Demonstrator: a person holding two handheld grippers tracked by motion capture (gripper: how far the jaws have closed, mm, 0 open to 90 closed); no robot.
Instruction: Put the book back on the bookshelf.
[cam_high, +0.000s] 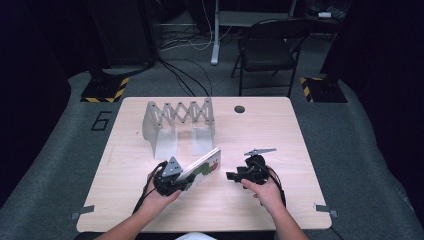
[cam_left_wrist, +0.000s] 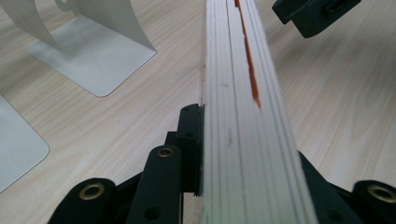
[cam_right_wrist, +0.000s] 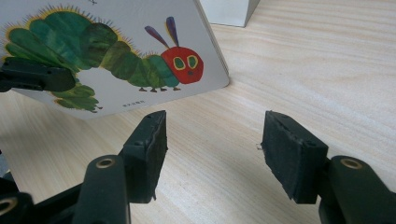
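Two grippers mid-table, high view: left gripper (cam_high: 186, 181) clamps caterpillar board book (cam_high: 204, 167), tilted, 6 o'clock of bookend rack (cam_high: 178, 121). Left gripper view: pads pinch thick page edges; stiff, light, prob slick cover. Right gripper view: right gripper (cam_right_wrist: 212, 154) jaws wide, empty; grab free corner

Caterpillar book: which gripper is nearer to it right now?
Left. The left gripper is shut on the caterpillar book, clamping its edge; the right gripper is open beside it, not touching.
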